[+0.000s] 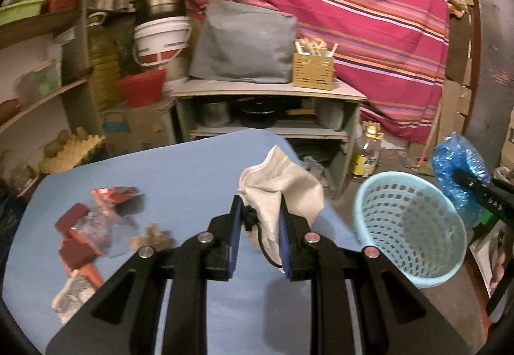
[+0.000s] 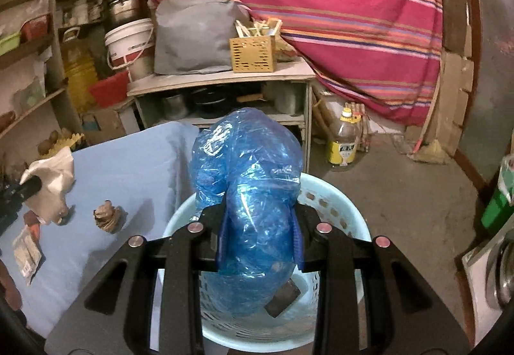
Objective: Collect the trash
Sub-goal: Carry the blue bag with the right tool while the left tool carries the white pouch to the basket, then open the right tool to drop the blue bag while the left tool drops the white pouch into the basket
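Blue table (image 1: 180, 162) takes up most of the left wrist view, with the light-blue basket (image 1: 414, 226) off its edge at 3 o'clock. Right gripper (image 2: 260, 236) is clamped on a blue plastic bag (image 2: 247, 168) right above the basket; I'd just let go straight down. Left gripper (image 1: 259, 226) pinches a white face mask (image 1: 282, 185) over the table, so swing it right over the rim before releasing. Wrappers (image 1: 83, 233) wait at 9 o'clock.

One basket (image 1: 414, 278), one blue bag (image 2: 247, 181), one white pouch (image 1: 282, 188), one crumpled wad (image 2: 107, 215), two grippers.
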`<state>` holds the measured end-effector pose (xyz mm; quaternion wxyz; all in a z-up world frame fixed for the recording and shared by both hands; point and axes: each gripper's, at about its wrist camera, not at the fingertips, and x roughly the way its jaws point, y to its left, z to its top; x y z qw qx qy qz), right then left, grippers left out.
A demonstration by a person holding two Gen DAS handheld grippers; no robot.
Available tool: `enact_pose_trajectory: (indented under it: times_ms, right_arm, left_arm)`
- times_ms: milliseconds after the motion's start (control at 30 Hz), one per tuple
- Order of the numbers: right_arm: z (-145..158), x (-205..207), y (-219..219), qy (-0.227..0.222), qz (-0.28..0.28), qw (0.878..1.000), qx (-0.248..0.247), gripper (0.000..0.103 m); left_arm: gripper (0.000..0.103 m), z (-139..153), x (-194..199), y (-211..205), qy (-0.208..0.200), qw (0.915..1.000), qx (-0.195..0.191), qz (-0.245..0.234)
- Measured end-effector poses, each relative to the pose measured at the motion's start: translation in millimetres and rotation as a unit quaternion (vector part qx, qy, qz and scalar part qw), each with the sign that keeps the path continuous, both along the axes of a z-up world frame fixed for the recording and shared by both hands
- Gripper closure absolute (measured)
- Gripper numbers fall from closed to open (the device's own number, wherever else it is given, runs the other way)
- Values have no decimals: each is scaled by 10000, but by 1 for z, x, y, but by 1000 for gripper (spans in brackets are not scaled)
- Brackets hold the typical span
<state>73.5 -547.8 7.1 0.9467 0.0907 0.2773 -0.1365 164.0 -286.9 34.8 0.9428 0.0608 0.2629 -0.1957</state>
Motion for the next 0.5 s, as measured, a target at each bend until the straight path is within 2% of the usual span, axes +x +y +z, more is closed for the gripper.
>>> enact_pose_trajectory:
  times_ms: [433,500]
  right_arm:
    - [-6,-9,-26,38,-261,9996,94,72]
    - [-10,-4,-25,148,-256,9995,83,72]
  left_arm:
    - [81,-11,9,-60,72,9994,-28,-351]
    - [81,-14,11,-70,133,9989,-25,-446]
